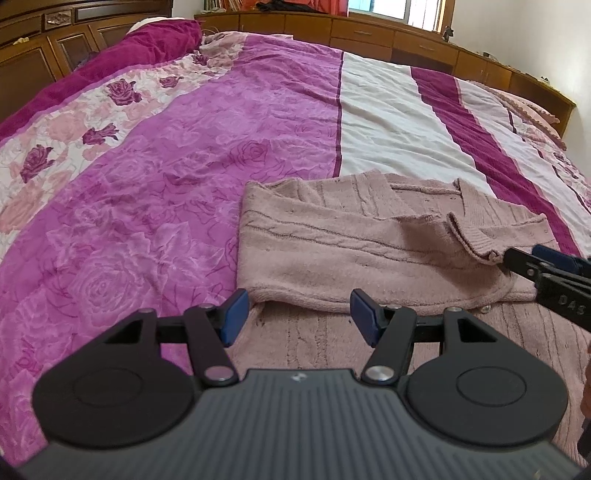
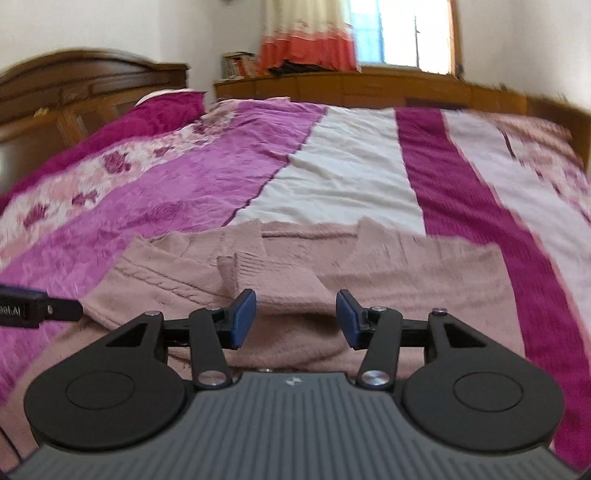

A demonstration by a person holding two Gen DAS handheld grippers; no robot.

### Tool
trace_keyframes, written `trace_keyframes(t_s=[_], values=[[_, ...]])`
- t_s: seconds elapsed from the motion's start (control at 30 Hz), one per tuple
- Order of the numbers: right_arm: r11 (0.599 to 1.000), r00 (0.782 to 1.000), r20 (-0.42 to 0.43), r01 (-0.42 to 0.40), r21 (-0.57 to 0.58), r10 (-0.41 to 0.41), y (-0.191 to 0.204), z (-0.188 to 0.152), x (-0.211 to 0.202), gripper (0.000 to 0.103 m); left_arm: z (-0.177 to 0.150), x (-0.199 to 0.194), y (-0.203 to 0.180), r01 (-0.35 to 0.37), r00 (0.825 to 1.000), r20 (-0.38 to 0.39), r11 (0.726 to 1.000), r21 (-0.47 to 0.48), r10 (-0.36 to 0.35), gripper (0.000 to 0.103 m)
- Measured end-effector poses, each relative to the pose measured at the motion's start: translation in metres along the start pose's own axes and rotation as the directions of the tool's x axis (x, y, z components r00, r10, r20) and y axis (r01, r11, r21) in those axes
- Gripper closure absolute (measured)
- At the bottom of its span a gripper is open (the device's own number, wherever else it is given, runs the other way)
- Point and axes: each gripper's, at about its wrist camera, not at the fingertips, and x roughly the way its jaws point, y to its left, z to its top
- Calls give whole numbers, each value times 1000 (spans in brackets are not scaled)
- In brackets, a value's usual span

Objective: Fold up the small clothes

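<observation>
Sweater (image 1: 351, 236) on bedspread (image 1: 166, 177), just beyond parted left claw (image 1: 299, 314).

a wide bed (image 1: 380, 122) fills the room, spread with a quilt (image 1: 207, 155) in magenta, white and rose-print bands. a dark wooden headboard (image 2: 74, 92) stands at the left, low wooden cabinets (image 1: 369, 35) along the far wall. daylight enters a window (image 2: 399, 33) beside an orange-and-cream curtain (image 2: 306, 37); the walls (image 2: 110, 26) are white.

sweater (image 1: 369, 236) lies on the bed (image 1: 184, 147), cabinets (image 1: 369, 33) behind
</observation>
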Motion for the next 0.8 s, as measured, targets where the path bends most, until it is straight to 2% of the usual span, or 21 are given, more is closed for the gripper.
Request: trace_keyframes(t_s=[0.23, 0.43, 0.53, 0.67, 0.8], values=[[987, 998, -57, -29, -159, 20, 20, 4, 18, 47, 2, 6, -3, 4, 1000, -6, 1000, 6, -3, 41], [973, 997, -76, -46, -226, 29, 25, -1, 16, 47, 6, 12, -4, 5, 1000, -8, 1000, 4, -5, 41], [964, 997, -72, -24, -265, 5, 26, -2, 18, 46, 6, 14, -6, 9, 1000, -10, 1000, 6, -9, 41], [950, 998, -56, -13, -311, -5, 27, -3, 22, 36, 3, 19, -8, 12, 1000, -21, 1000, 10, -12, 41], [936, 1000, -19, -20, -352, 14, 28, 0, 25, 39, 3, 22, -9, 9, 1000, -28, 1000, 14, -8, 41]])
